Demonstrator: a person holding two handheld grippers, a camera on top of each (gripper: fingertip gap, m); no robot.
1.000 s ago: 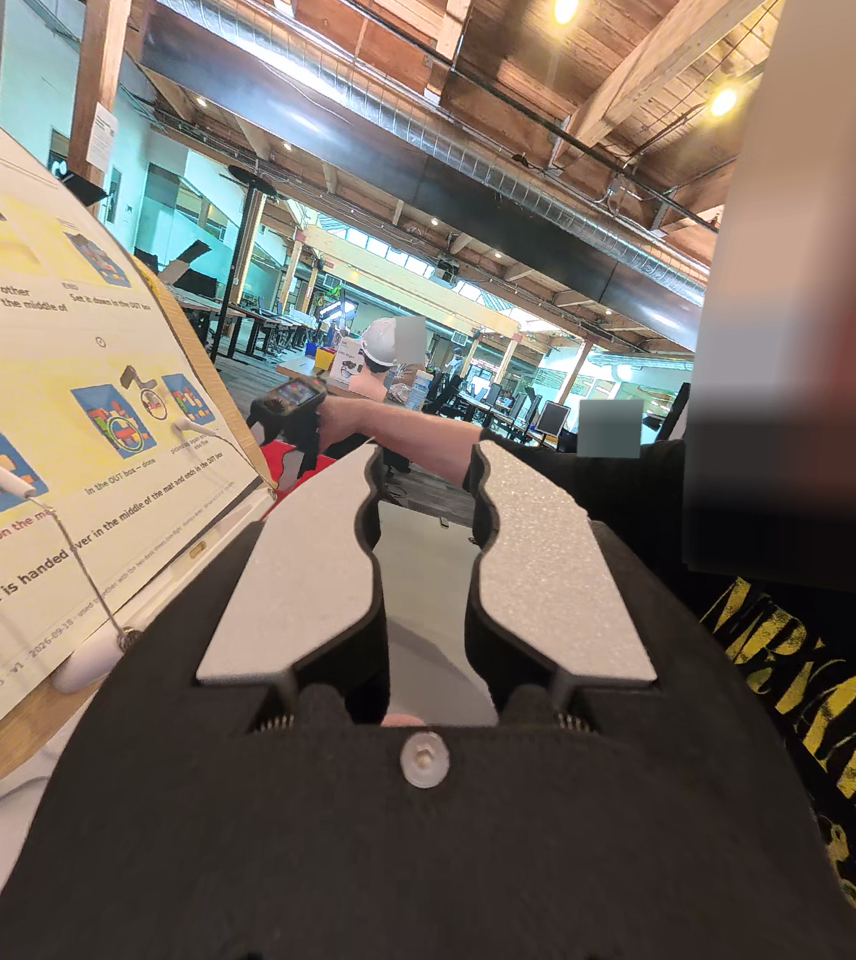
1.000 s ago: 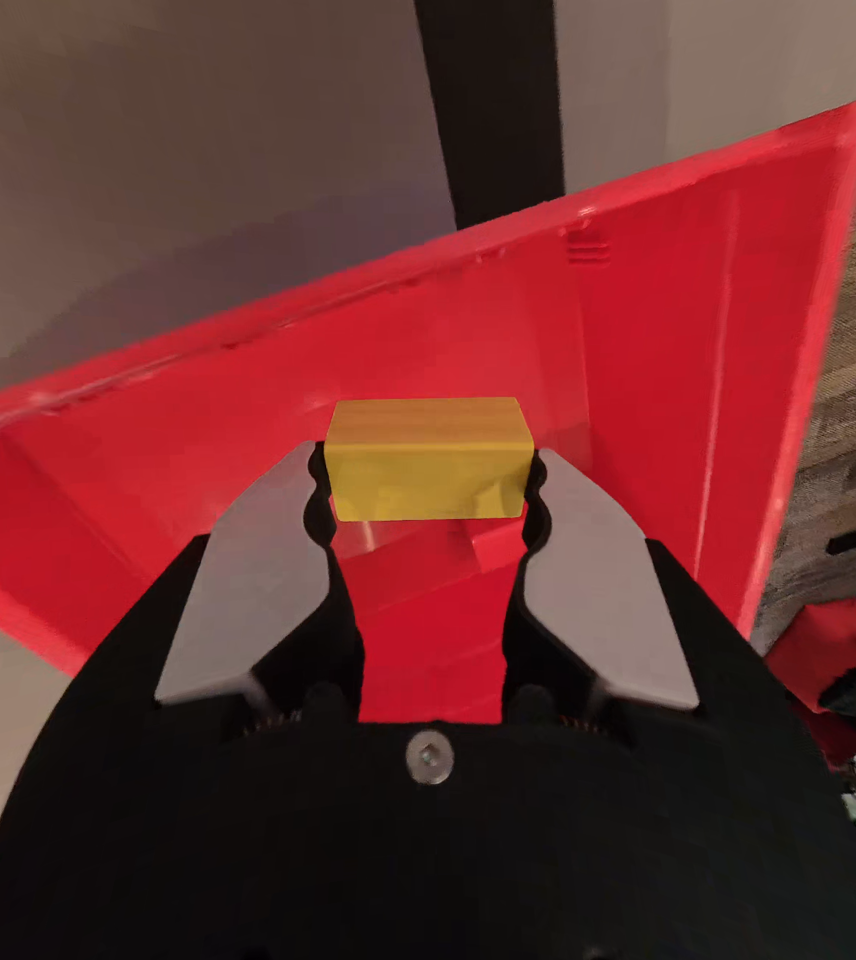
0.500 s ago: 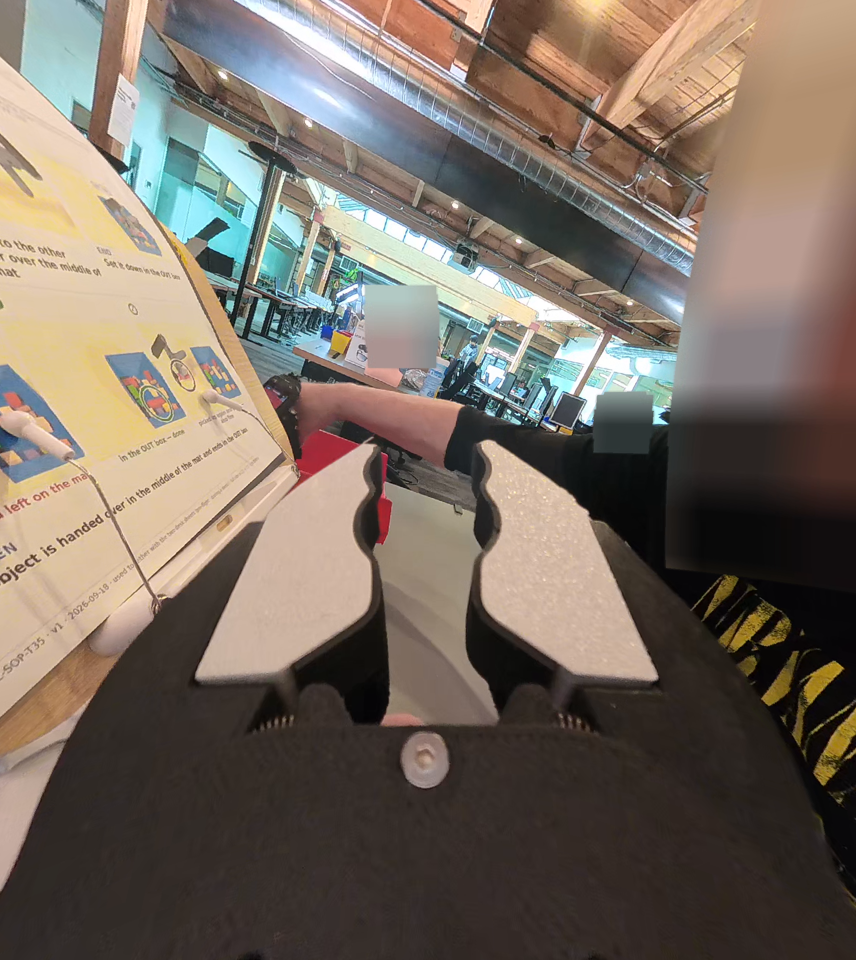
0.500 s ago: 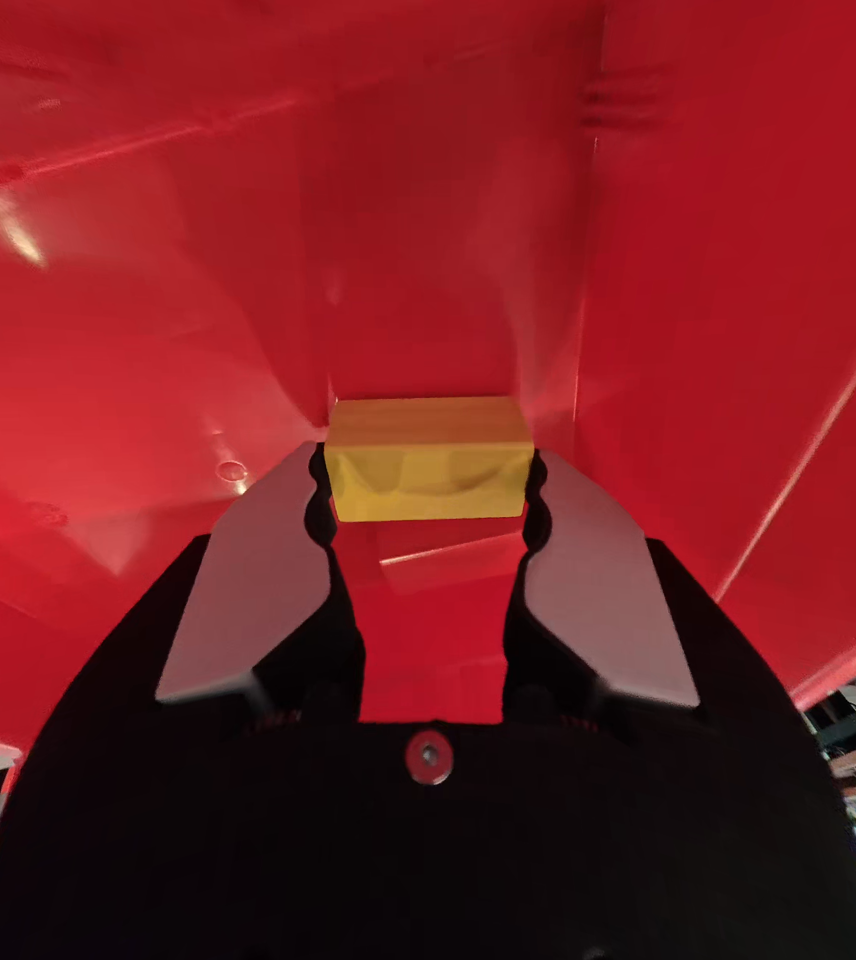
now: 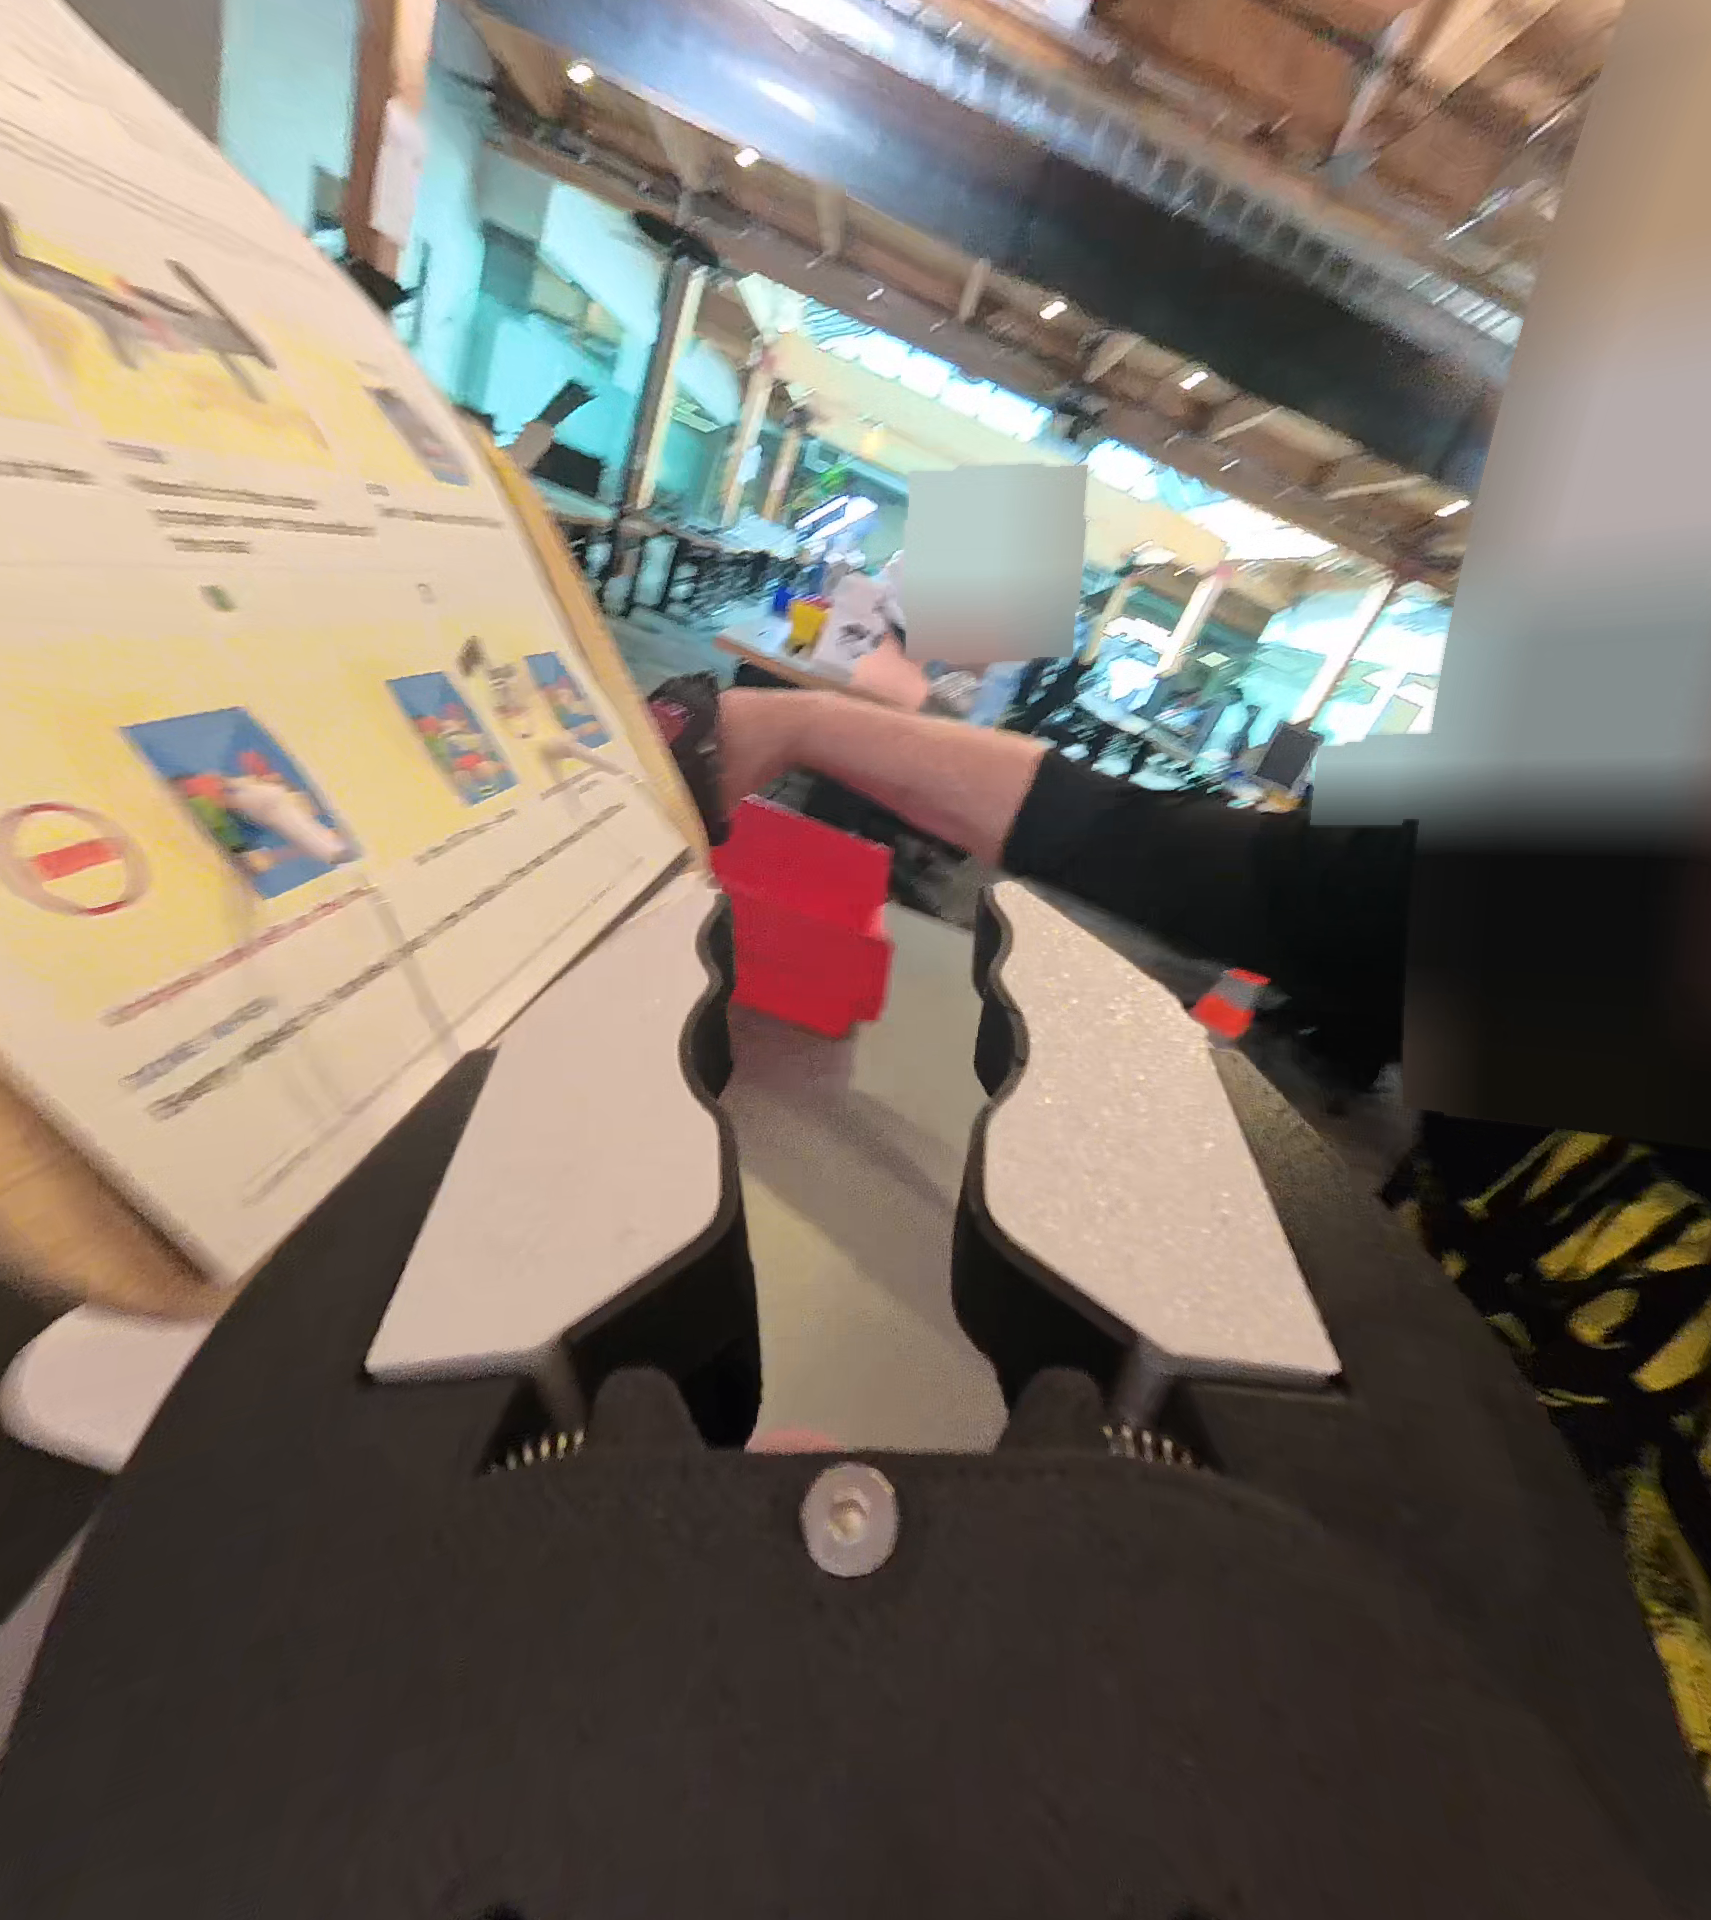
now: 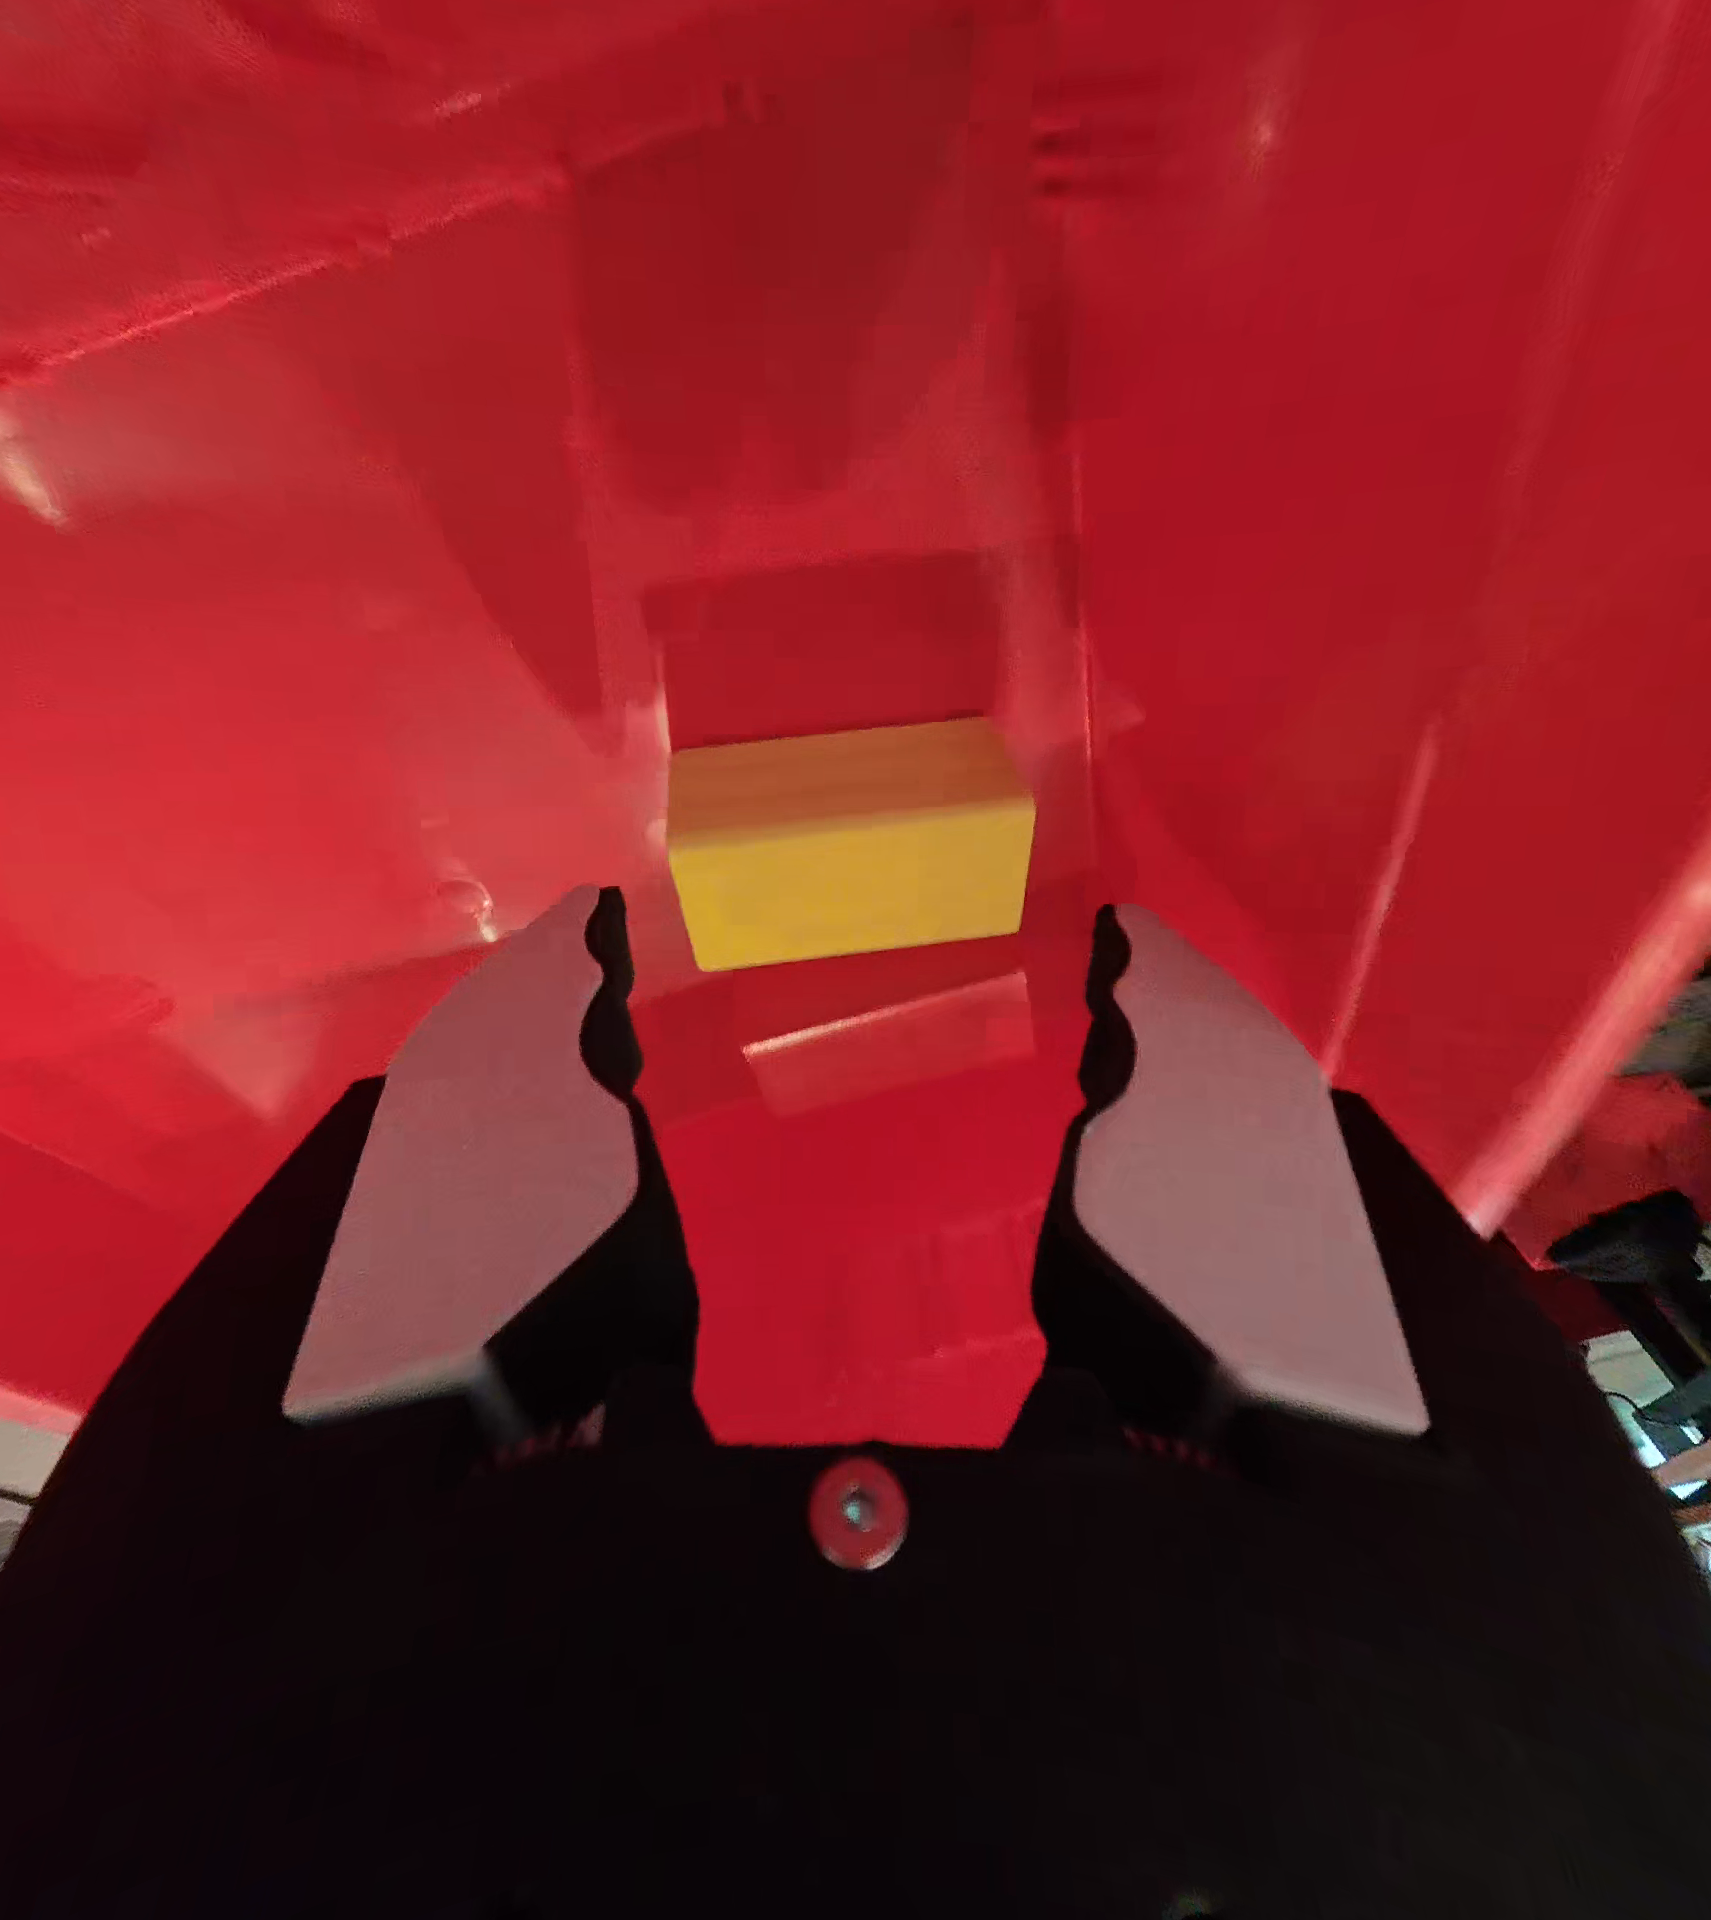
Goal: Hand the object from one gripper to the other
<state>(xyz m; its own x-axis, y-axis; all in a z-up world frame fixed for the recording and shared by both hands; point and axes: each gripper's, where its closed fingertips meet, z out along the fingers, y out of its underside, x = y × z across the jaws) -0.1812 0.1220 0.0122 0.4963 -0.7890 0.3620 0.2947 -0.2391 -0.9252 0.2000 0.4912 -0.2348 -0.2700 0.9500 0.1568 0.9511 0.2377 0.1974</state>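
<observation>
In the right wrist view my right gripper (image 6: 853, 912) is open inside a red bin (image 6: 311, 623). A yellow block (image 6: 851, 862) lies on the bin's inside just beyond the fingertips, with a gap between it and each pad. In the left wrist view my left gripper (image 5: 851, 909) is open and empty above a grey table (image 5: 851, 1195). The red bin (image 5: 804, 883) stands ahead of its fingertips. A person's arm (image 5: 882, 758) reaches down to the bin, with the dark body of the right gripper (image 5: 690, 727) at its end.
A tilted instruction board (image 5: 207, 675) stands close on the left of my left gripper. A person in a black shirt with yellow print (image 5: 1609, 1299) fills the right side. A small orange object (image 5: 1230, 1003) lies at the table's right edge. My right fingertips sit around 60 cm from my left ones.
My right gripper's jaws have opened and let go of the yellow block, which now sits in the red bin ahead of the fingertips. My left gripper has opened a little wider and swung toward the bin.
</observation>
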